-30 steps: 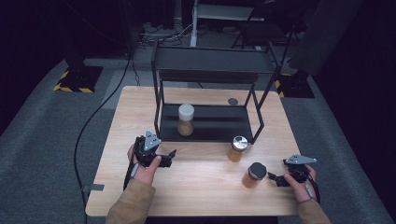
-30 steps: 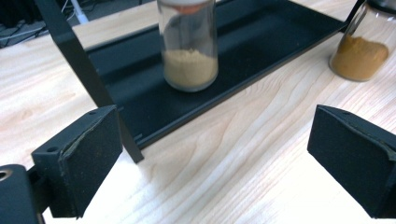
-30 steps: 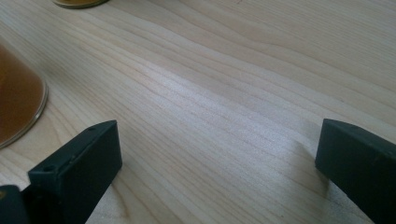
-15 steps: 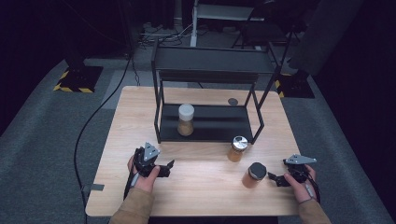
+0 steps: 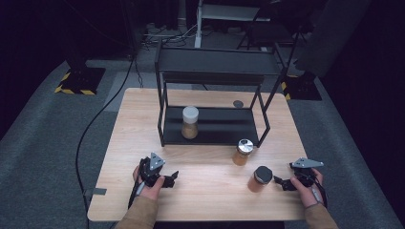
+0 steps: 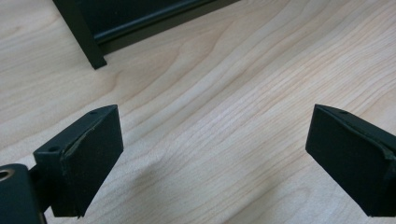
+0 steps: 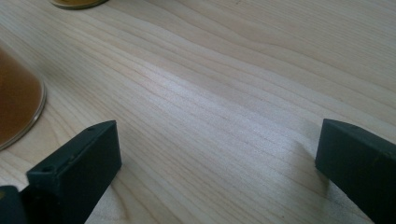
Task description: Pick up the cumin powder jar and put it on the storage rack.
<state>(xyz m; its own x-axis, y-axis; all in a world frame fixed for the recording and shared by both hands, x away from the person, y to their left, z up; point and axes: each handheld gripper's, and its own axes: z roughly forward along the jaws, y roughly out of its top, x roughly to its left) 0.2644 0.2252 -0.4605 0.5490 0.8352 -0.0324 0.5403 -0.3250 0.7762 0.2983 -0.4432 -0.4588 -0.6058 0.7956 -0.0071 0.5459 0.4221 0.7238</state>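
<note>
My left gripper (image 5: 171,178) rests low over the wooden table (image 5: 138,119) near its front left and points right. It is open with bare wood between its fingers (image 6: 91,158). My right gripper (image 5: 280,182) sits at the front right, open and empty, pointing left at a black-lidded jar (image 5: 260,179) of amber stuff just beyond its tips. That jar's side (image 7: 16,102) shows at the left of the right gripper view. A silver-lidded jar (image 5: 243,151) stands in front of the black rack (image 5: 215,78). A white-lidded jar (image 5: 190,122) stands on the rack's lower shelf.
A small dark round piece (image 5: 238,103) lies on the table behind the rack. The rack's front left leg (image 6: 86,42) stands ahead of my left gripper. A black cable (image 5: 102,114) runs over the grey floor to the left of the table.
My left gripper has sunk toward the table and come closer to the front edge. The right gripper and the jars have kept still.
</note>
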